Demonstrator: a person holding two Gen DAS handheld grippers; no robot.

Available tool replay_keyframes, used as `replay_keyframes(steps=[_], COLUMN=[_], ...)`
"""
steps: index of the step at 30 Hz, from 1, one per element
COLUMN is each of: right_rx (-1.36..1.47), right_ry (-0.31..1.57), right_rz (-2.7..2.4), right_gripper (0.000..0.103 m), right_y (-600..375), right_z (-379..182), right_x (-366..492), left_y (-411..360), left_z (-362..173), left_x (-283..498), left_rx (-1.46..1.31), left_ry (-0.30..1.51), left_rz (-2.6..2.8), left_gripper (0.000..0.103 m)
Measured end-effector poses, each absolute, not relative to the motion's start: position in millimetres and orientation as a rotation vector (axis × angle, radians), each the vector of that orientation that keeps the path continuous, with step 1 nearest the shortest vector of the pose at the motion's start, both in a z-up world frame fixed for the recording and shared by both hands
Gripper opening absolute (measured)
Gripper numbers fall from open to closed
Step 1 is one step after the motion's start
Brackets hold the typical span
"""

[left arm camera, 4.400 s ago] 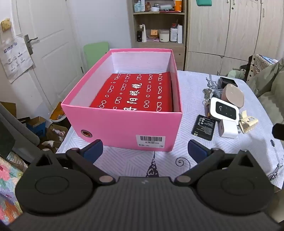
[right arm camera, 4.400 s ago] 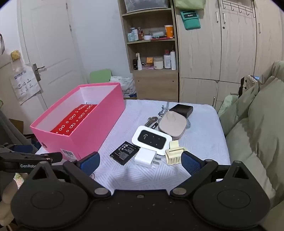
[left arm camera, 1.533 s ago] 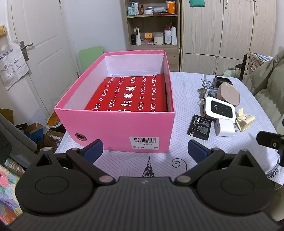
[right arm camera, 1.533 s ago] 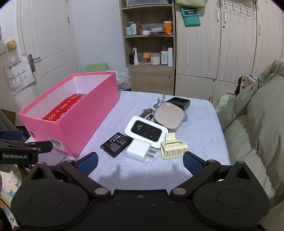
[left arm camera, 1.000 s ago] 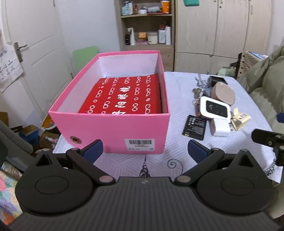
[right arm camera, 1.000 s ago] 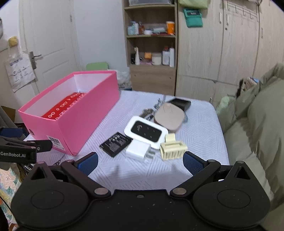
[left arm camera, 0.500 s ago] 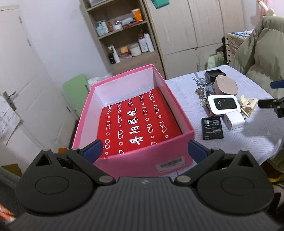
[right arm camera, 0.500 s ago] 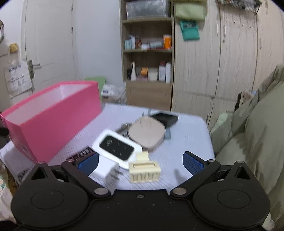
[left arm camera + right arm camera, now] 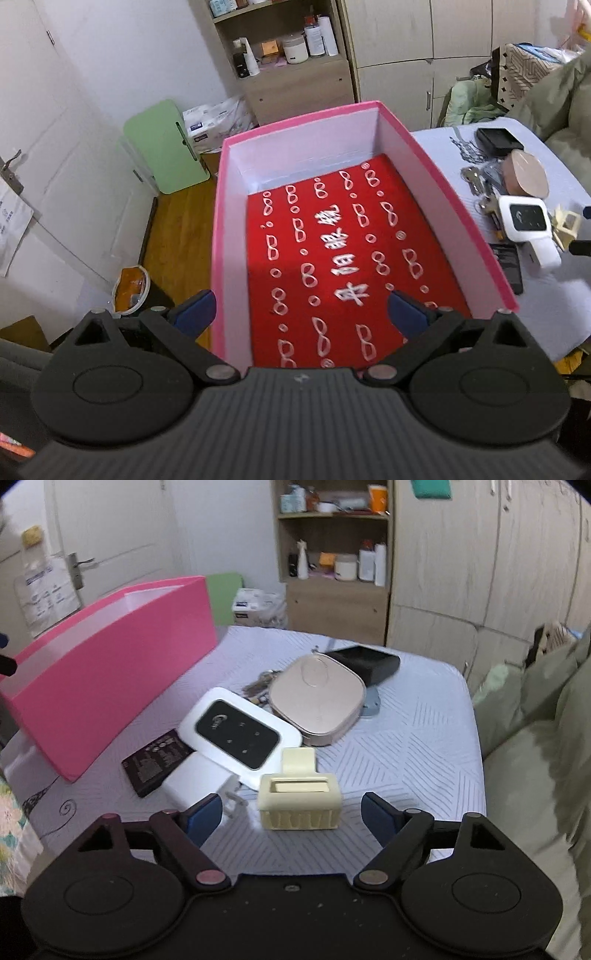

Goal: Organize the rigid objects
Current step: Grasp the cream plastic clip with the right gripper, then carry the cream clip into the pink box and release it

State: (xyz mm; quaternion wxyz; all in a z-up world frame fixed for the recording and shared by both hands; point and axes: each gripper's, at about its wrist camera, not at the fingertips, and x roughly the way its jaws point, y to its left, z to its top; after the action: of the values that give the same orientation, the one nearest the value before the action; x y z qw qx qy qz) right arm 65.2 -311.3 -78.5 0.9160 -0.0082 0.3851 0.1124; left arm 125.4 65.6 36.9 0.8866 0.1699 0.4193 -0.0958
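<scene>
left gripper (image 9: 298, 309): hanging spread wide above the open pink cardboard box (image 9: 458, 218), frame centre;
right gripper (image 9: 291, 818): sitting spread around the cream ribbed plastic clip (image 9: 298, 800), lower centre

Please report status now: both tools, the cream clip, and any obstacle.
Left tool open, over pink box, one finger outside its wall. Right tool open, empty, lined up on cream clip. Clip on table, untouched. White charger close beside left finger.
</scene>
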Motion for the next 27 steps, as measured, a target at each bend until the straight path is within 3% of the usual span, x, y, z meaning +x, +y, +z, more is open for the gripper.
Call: replay_keyframes(steps=[10, 12, 13, 14, 15, 19, 21, 22, 27], right_rx=[0.013, -0.008, -0.022, -0.039, -0.048, -0.078, -0.040, -0.015, 0.036], right_ry=[0.813, 0.830, 0.836, 0.852, 0.858, 0.859, 0.865, 0.858, 0.804], right_rz=[0.223, 0.226, 0.228, 0.237, 0.241, 0.248, 0.238, 0.228, 0.182], right_gripper=[0.086, 0.080, 0.062, 0.057, 0.057, 0.056, 0.056, 0.056, 0.056], right_y=[-316, -314, -312, -310, -308, -305, -310, -314, -328], right_z=[-80, -84, -85, -87, -88, -87, -84, -80, -54], right_x=[82, 85, 86, 88, 87, 91, 92, 91, 89], left_y=[104, 106, 106, 105, 105, 109, 115, 118, 123], left_z=[27, 18, 11, 6, 1, -14, -22, -26, -35], left_x=[172, 181, 187, 192, 197, 214, 221, 224, 227], left_rx=[0.274, 0.303, 0.324, 0.336, 0.338, 0.297, 0.253, 0.232, 0.196], left_ry=[0.971, 0.991, 1.012, 1.032, 1.049, 1.088, 1.105, 1.118, 1.106], left_rz=[-0.091, -0.067, -0.056, -0.054, -0.061, -0.097, -0.104, -0.105, -0.132], left_gripper=[0.098, 0.088, 0.084, 0.074, 0.065, 0.052, 0.028, 0.022, 0.007])
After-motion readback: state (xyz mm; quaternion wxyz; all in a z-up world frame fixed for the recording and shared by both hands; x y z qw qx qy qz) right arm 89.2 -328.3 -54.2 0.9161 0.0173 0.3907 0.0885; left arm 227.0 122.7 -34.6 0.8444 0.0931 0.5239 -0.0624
